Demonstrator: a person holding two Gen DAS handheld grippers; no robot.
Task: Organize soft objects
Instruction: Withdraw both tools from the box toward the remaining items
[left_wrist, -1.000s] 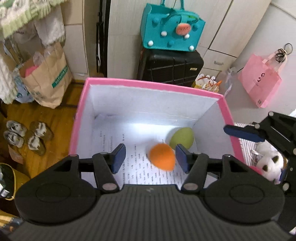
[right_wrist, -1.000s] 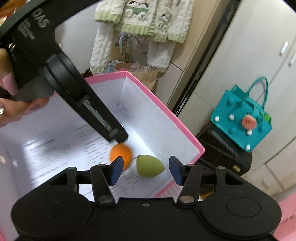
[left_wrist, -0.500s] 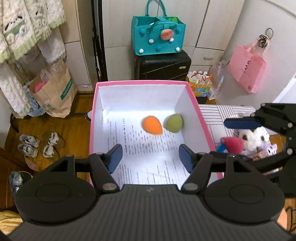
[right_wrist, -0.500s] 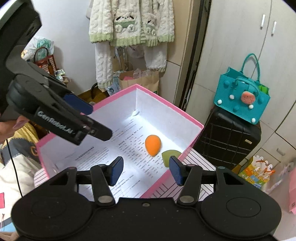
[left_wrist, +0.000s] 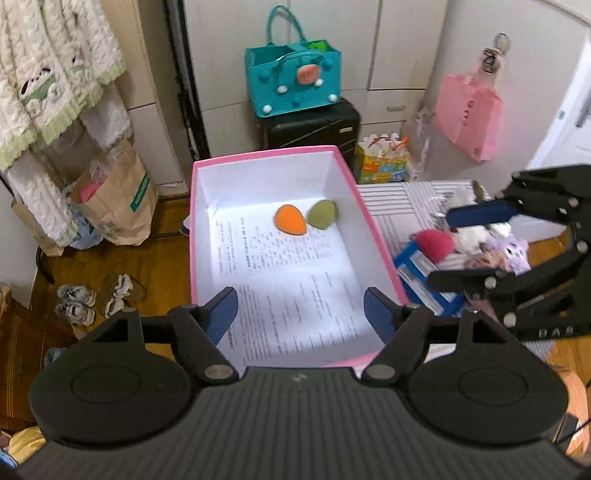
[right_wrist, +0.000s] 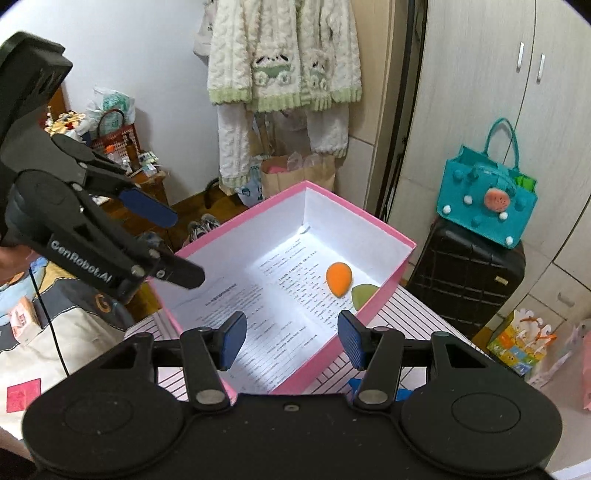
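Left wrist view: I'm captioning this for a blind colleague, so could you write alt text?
An open pink box lined with printed paper holds an orange sponge and a green sponge side by side at its far end. The empty left gripper hangs open above its near edge; the right gripper is open over plush toys beside the box.

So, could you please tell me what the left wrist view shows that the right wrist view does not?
Only the left wrist view shows the plush toys beside the box, with the open right gripper over them. Only the right wrist view shows the open left gripper from outside. Both show the pink box holding the orange sponge and green sponge.
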